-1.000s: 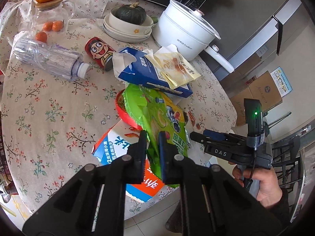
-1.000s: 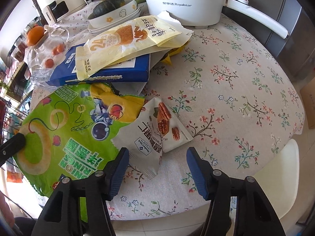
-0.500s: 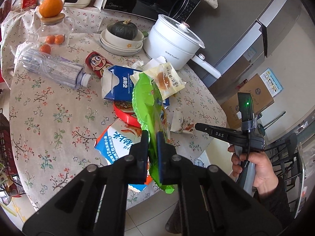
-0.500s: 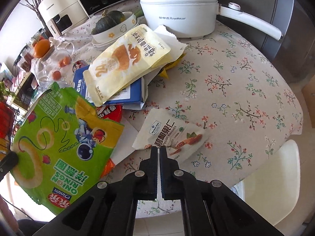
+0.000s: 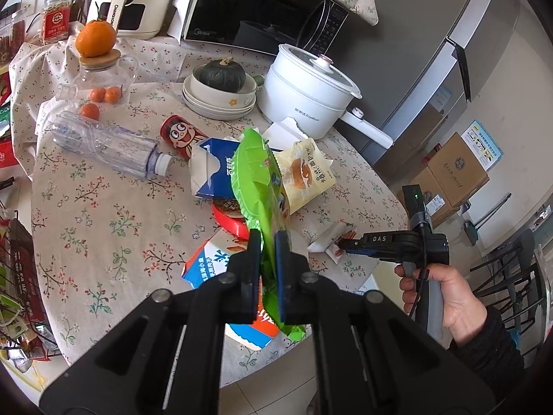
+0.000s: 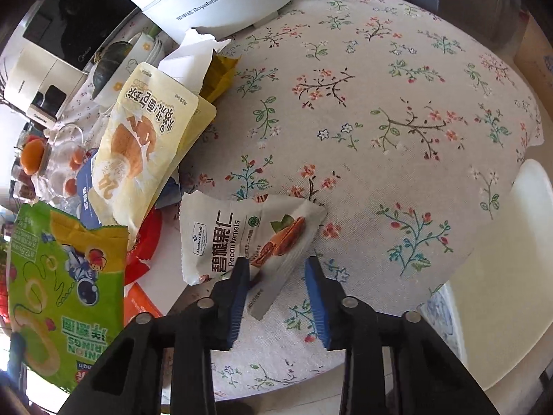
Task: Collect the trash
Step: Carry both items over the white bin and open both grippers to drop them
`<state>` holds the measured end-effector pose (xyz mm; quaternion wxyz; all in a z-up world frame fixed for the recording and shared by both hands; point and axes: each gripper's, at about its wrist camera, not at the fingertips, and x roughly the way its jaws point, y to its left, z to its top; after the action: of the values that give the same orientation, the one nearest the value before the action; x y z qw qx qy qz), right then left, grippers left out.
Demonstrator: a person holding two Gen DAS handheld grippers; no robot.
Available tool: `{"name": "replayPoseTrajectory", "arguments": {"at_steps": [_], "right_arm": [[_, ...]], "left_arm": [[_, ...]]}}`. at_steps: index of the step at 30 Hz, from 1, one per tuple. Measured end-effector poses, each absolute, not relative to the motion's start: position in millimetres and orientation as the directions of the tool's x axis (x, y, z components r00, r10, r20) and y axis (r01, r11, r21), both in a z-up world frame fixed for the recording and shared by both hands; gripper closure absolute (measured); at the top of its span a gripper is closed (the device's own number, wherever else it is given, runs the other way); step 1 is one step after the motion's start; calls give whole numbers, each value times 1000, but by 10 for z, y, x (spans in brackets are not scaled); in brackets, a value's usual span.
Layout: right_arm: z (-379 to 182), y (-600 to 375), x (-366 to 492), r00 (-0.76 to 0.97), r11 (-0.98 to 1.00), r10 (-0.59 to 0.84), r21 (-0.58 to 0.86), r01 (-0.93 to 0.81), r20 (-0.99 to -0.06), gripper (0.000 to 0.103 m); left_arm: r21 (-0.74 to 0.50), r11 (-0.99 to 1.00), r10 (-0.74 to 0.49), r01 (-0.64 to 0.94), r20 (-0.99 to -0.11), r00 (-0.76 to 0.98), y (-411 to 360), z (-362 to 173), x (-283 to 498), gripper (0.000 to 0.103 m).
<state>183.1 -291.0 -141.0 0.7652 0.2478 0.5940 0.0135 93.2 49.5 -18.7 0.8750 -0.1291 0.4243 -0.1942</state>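
Observation:
My left gripper (image 5: 266,242) is shut on the lower end of a green onion-rings bag (image 5: 254,173), which hangs edge-on above the floral table (image 5: 86,207). The same green bag (image 6: 65,269) fills the lower left of the right wrist view. My right gripper (image 6: 276,264) points steeply down at a white pecan-kernels packet (image 6: 235,235) lying flat near the table edge. Its jaws are opening, and the packet's lower corner lies between them without the pads pressing on it. From the left wrist view, the right gripper (image 5: 345,242) touches that packet (image 5: 328,238), held by a hand (image 5: 439,294).
More litter lies mid-table: a yellow bread bag (image 5: 304,173), a blue-white carton (image 5: 214,169), a red can (image 5: 179,133), a clear bottle (image 5: 107,145), a blue-orange carton (image 5: 211,263). A white pot (image 5: 307,100) and a squash in bowls (image 5: 221,86) stand behind. A white chair (image 6: 501,276) sits below the table edge.
The left gripper raised the green bag off the pile and turned it edge-on. The right gripper shut, then rolled and shifted over the pecan packet, and its jaws have parted again.

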Motion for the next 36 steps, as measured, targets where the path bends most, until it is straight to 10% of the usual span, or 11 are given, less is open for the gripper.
{"name": "replayPoseTrajectory", "arguments": {"at_steps": [15, 36], "right_arm": [[-554, -3427, 1207, 497, 941, 106, 248, 228, -861, 93], [-805, -5093, 123, 426, 868, -143, 93, 488, -893, 93]], "left_arm": [[-425, 831, -556, 358, -632, 540, -99, -57, 820, 94], [-423, 676, -685, 603, -663, 303, -2360, -531, 603, 94]]}}
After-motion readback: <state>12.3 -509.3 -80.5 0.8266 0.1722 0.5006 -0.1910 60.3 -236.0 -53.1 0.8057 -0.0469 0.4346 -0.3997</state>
